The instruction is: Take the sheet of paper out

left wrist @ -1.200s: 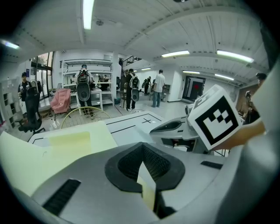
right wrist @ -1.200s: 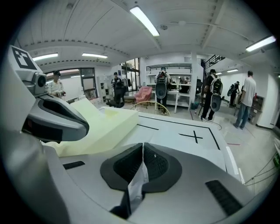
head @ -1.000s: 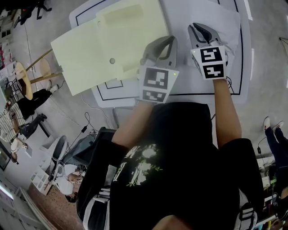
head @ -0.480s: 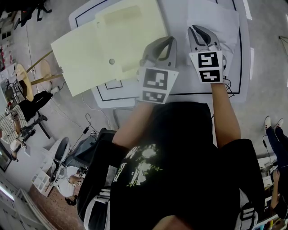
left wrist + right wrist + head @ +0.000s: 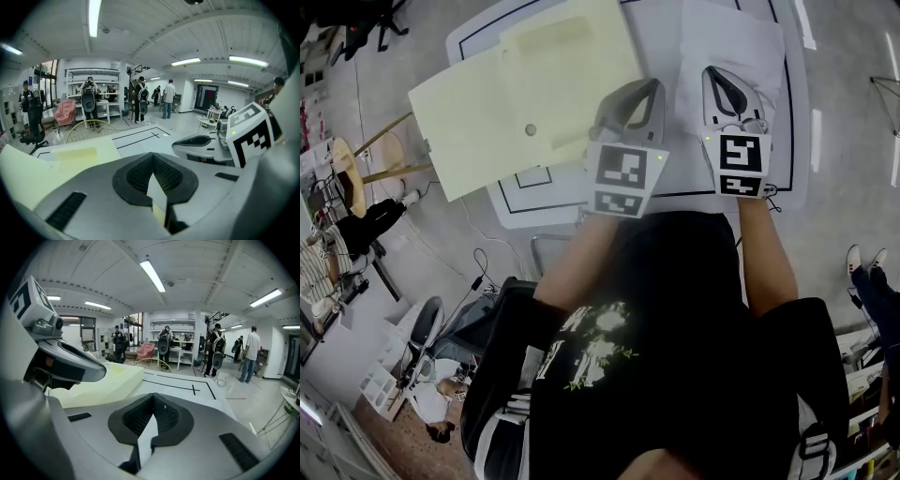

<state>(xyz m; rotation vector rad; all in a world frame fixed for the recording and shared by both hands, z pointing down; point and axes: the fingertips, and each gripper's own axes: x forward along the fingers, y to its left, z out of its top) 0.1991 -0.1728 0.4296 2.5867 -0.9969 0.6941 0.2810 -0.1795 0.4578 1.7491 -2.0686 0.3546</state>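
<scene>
Since 1 second ago, the right hand-held gripper [image 5: 724, 77] has drawn back, clamped on the white sheet of paper [image 5: 727, 37], which lies just right of the yellow folder [image 5: 525, 94]. The left hand-held gripper [image 5: 647, 89] pinches the folder's right edge, probably to anchor it on the desk [image 5: 802, 112].

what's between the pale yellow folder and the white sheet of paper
Only bare white tabletop separates the pale yellow folder and the white paper sheet, in the head view.
</scene>
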